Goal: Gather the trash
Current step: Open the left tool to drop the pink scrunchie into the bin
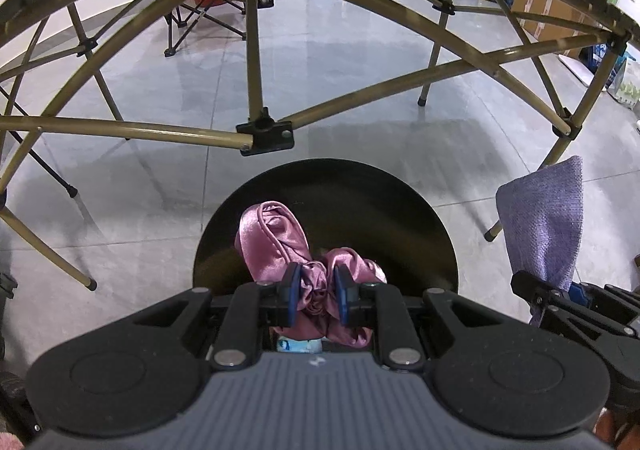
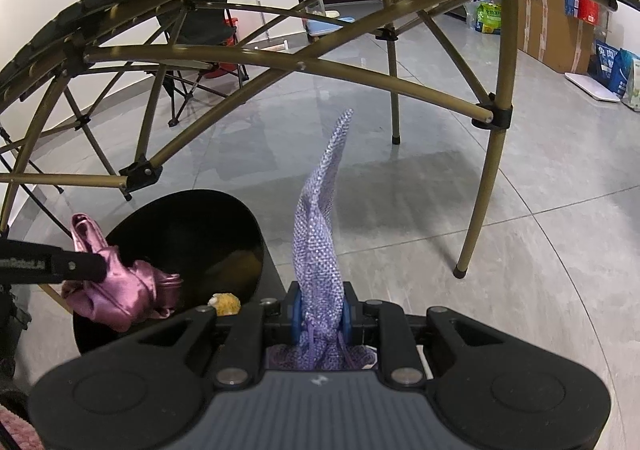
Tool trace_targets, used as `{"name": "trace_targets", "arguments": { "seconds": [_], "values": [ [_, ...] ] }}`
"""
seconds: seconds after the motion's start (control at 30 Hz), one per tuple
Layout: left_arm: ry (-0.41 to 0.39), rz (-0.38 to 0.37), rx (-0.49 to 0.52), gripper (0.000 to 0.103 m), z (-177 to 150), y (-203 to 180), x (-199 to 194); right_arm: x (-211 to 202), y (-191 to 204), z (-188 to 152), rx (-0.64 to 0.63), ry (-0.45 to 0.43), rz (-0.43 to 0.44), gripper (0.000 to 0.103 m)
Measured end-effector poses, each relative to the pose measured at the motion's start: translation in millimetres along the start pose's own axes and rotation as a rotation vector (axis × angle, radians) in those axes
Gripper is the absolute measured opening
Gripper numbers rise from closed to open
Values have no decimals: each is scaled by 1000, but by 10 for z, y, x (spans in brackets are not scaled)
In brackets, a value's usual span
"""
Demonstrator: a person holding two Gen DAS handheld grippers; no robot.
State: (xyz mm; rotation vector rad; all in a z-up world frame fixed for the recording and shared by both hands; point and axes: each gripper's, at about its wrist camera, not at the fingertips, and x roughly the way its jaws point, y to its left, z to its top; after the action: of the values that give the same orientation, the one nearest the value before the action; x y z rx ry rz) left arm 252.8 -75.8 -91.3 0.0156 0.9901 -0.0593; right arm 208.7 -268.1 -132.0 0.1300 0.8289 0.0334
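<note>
Bin [image 1: 420, 217] mouth lies directly ahead of and below the left gripper [image 1: 316, 290], which is clamped on a pink satin cloth [image 1: 272, 238] hanging over it. Right gripper [image 2: 322, 316], pinching a purple mesh cloth [image 2: 320, 217], has the bin off to its left, farther away.

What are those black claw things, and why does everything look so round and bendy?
Those are two hand-held grippers, tools a person squeezes to pinch things. Each carries a camera with a very wide lens, which bends straight lines. One picture looks along the left hand-held gripper; it pinches a shiny pink cloth right over a black bin. The other looks along the right hand-held gripper, which pinches a purple knitted cloth beside that bin. The bin stands on a grey tiled floor, under a folding table's gold legs. Something small and yellow lies inside the bin.
</note>
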Motion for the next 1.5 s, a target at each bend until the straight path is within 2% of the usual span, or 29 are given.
{"name": "trace_targets", "arguments": {
  "seconds": [0.13,0.27,0.33,0.4,0.47,0.5,0.53,0.93,1.5],
  "values": [
    [12,0,16,19,-6,-38,56,-11,-4,-5,0,-3,2,18],
    [30,15,22,32,-17,-36,92,-17,-16,-7,8,-5,0,18],
    [35,12,23,47,-21,-23,95,-10,-16,-12,8,0,0,18],
    [37,21,20,80,-26,-16,92,-8,-8,-13,8,2,0,18],
    [32,34,20,89,-29,-6,83,-18,-9,-9,11,-2,1,18],
    [33,39,18,99,-30,-1,86,-23,-9,-7,12,-4,1,18],
    [37,44,13,103,-32,8,94,-26,-13,-7,12,-4,2,18],
    [66,62,13,103,-64,42,123,-32,5,-13,13,5,7,18],
    [35,68,-31,103,-80,267,-43,-102,233,14,-31,-14,26,18]
  ]
}}
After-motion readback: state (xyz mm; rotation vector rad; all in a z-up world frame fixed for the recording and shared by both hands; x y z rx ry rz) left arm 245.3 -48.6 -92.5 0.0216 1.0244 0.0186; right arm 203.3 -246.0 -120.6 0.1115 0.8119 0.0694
